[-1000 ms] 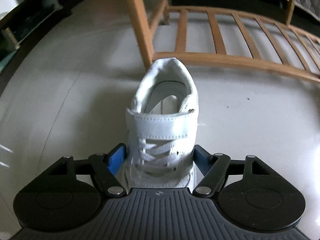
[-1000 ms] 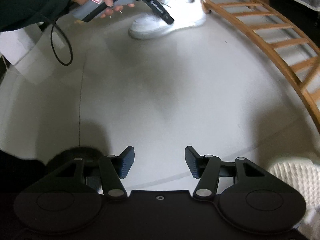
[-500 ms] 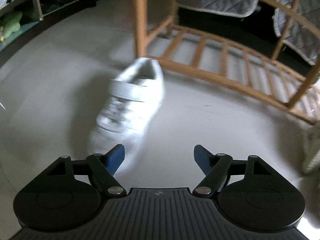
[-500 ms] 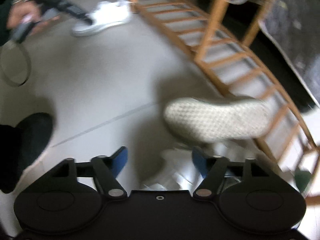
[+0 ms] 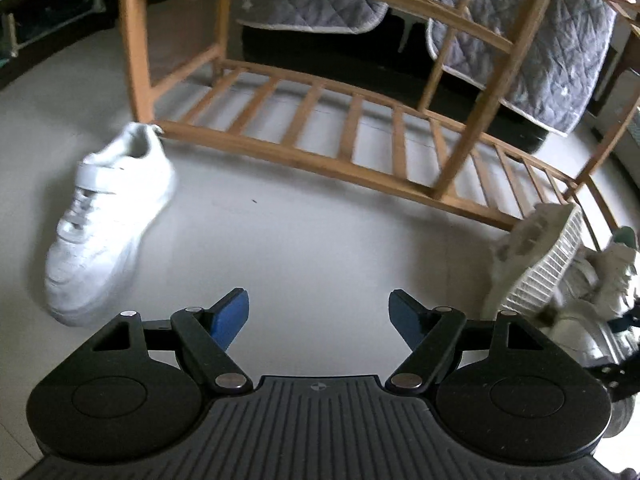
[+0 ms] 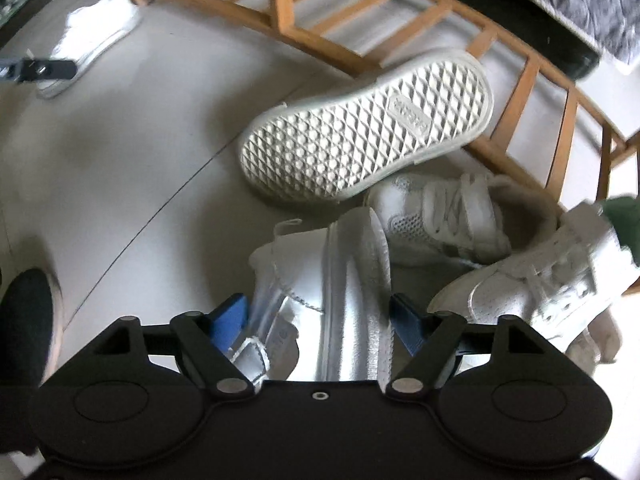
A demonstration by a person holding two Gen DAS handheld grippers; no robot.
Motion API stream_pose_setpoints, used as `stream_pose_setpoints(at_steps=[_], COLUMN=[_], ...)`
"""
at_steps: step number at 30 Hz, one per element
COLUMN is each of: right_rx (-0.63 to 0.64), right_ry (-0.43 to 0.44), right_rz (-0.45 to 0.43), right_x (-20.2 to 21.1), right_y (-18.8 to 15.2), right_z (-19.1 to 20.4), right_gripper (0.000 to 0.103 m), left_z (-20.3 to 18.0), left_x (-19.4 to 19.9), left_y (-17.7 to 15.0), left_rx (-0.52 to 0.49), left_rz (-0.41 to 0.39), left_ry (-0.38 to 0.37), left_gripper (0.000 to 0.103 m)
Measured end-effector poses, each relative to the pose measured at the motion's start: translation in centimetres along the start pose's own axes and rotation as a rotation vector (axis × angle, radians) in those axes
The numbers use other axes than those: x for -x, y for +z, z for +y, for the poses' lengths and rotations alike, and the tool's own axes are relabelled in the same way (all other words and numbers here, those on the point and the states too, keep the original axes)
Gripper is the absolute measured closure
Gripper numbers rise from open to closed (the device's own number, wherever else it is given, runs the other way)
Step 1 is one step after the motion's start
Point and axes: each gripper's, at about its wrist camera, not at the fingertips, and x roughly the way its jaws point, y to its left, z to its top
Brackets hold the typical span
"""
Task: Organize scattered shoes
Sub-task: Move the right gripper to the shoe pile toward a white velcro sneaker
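Observation:
A white strap sneaker (image 5: pixel 108 216) stands on the pale floor, its heel by the wooden rack's corner post. My left gripper (image 5: pixel 318 300) is open and empty, to the right of that sneaker and apart from it. My right gripper (image 6: pixel 318 304) points down over a heap of shoes. Its jaws are opening, and a silver shoe (image 6: pixel 352 272) lies on its side between them with the pads just clear of it. Behind it a shoe (image 6: pixel 368 128) lies sole up against the rack. Two white sneakers (image 6: pixel 440 216) (image 6: pixel 540 280) lie to the right.
A low wooden slatted rack (image 5: pixel 360 132) runs across the back, with grey quilts (image 5: pixel 520 40) hanging behind it. The shoe heap (image 5: pixel 532 264) shows at the right edge of the left wrist view. A person's dark foot (image 6: pixel 24 320) is at the lower left.
My left gripper has let go of the white strap sneaker and swung right, away from it. My right gripper has swept from bare floor to the shoe heap, its jaws wider, now around the silver shoe.

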Motion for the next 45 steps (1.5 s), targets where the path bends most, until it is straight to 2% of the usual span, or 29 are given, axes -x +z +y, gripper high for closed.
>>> stream_pose_setpoints(at_steps=[4,9,17,22,26,29,34,40,45], right_rx=[-0.05,-0.115,-0.145,-0.179,-0.201,-0.266,-0.411,-0.56,-0.49], right_ry=[0.024,0.067,0.229,0.375,0.448,0.529,0.656,0.667,0.58], right_rz=[0.024,0.009,-0.002,-0.036,-0.079,-0.12,-0.168,-0.132,-0.168], right_x=[-0.2,0.8,1.3,0.6,-0.5,-1.8,-3.5,-5.5,-4.0], right_y=[-0.1,-0.7,-0.8,1.8,4.5,7.5,10.3,10.7,10.6], right_z=[-0.6,-1.4,0.4,2.5,4.0,5.1,5.5,3.3,2.1], right_gripper=[0.021,0.025,0.026,0.026,0.026,0.026,0.026,0.024,0.024], left_z=[-0.5,-0.3,1.9,3.0,4.3,5.1,5.6,5.1,4.5], left_x=[-0.5,0.2,0.6,1.2,1.6,1.8,2.4,1.9,1.3], left_y=[-0.7,-1.0,-0.9,-0.7,-0.6,-0.6,-0.4,-0.8,-1.2], left_rx=[0.011,0.03,0.111,0.127,0.16,0.193,0.192,0.165,0.163], left_rz=[0.03,0.013,0.005,-0.011,-0.015,-0.018,-0.027,0.001,0.036], left_ry=[-0.01,-0.014,0.023,0.052,0.079,0.081,0.089,0.073,0.047], left_gripper=[0.025,0.025,0.025,0.025,0.025,0.025,0.025,0.025,0.025])
